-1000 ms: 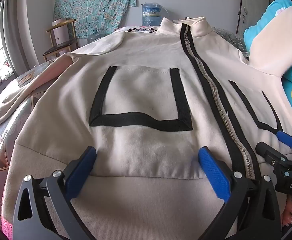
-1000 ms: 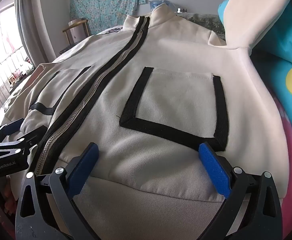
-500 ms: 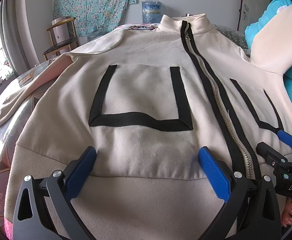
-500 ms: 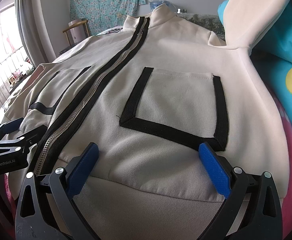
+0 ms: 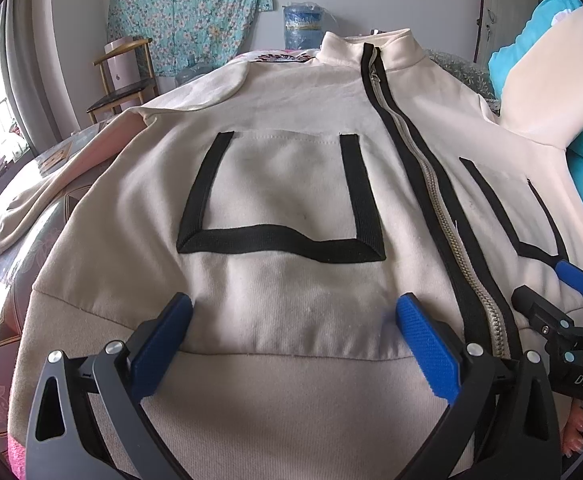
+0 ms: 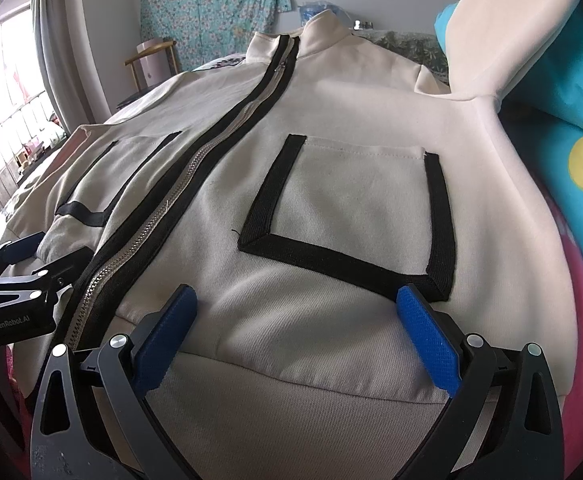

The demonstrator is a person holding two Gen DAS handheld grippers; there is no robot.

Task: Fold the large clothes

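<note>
A cream zip-up jacket (image 5: 291, 184) with black-trimmed pockets and a black-edged zipper (image 5: 443, 216) lies front up, collar far from me. It also fills the right wrist view (image 6: 351, 200). My left gripper (image 5: 291, 316) is open, its blue pads spread over the hem band left of the zipper. My right gripper (image 6: 295, 308) is open over the hem band right of the zipper (image 6: 163, 216). Each gripper shows at the edge of the other's view: the right gripper (image 5: 547, 292) and the left gripper (image 6: 47, 256). Neither holds cloth.
The jacket lies on a bed with a patterned cover (image 5: 31, 248). A blue pillow with a yellow dot (image 6: 563, 128) lies to the right, with the jacket's sleeve (image 6: 503, 32) up against it. A chair (image 5: 123, 80), a floral cloth and a water jug (image 5: 303, 26) stand behind.
Both grippers have stayed open over the hem. The left view has shifted slightly, showing more of the collar; the jacket lies as before.
</note>
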